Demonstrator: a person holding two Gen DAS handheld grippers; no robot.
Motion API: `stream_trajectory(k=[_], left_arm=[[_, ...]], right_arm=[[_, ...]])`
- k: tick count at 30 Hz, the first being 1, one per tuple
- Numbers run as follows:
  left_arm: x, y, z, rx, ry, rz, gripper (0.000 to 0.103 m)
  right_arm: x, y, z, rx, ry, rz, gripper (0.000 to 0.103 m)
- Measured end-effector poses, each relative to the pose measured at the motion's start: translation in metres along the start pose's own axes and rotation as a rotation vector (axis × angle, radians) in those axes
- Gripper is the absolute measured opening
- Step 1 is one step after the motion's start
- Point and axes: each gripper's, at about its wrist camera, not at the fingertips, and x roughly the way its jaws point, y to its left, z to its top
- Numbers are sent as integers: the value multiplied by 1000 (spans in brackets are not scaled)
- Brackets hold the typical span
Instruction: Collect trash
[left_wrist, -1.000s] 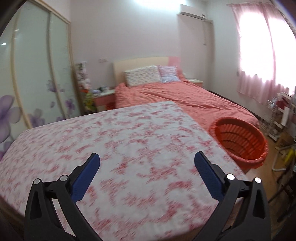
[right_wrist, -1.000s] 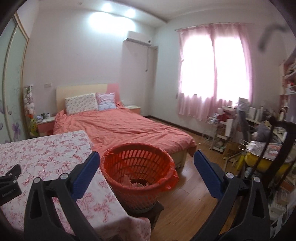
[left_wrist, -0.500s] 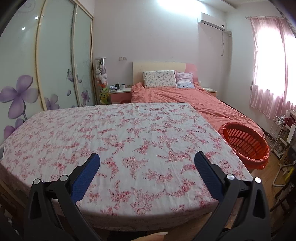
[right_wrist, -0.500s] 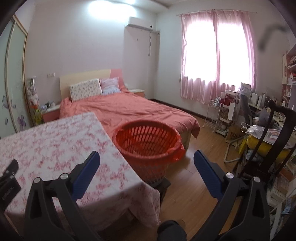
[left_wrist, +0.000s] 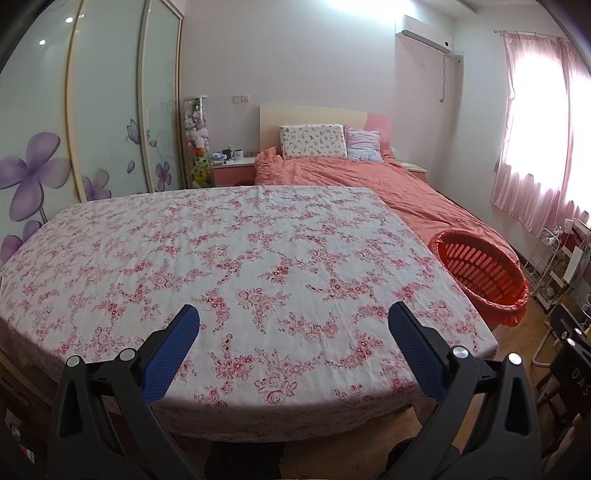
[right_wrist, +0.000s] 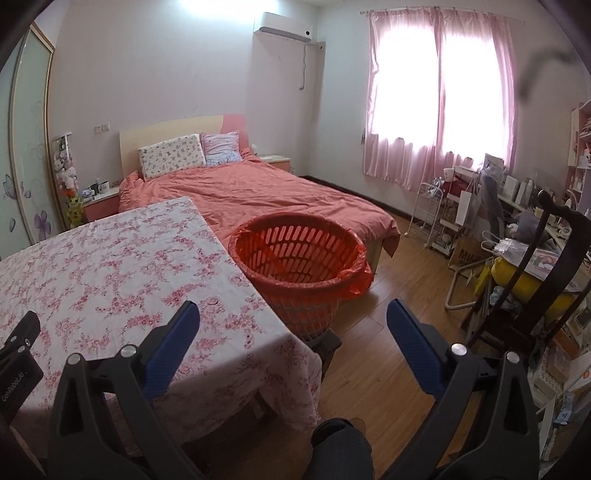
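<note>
Both grippers — left (left_wrist: 293, 326), right (right_wrist: 293, 321) — spread wide, empty; no trash visible on floral tablecloth (left_wrist: 236, 258) ahead; lined red basket (right_wrist: 299, 258) just beyond right's fingers — collection seemingly done, else search elsewhere.

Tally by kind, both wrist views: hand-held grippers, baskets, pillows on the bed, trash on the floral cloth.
Hand-held grippers: 2, left, right, both open
Orange basket: 1
Pillows: 2, floral, pink
Trash on the floral cloth: 0 visible
Total: 5
</note>
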Motion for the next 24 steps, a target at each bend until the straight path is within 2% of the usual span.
stream_trajectory(k=[10, 24], left_arm=[[0, 1, -2, -7, 21, -6, 101], [-7, -9, -1, 41, -14, 16, 101]], right_arm=[[0, 0, -1, 4, 16, 11, 99], [-2, 0, -1, 9, 11, 13, 99]])
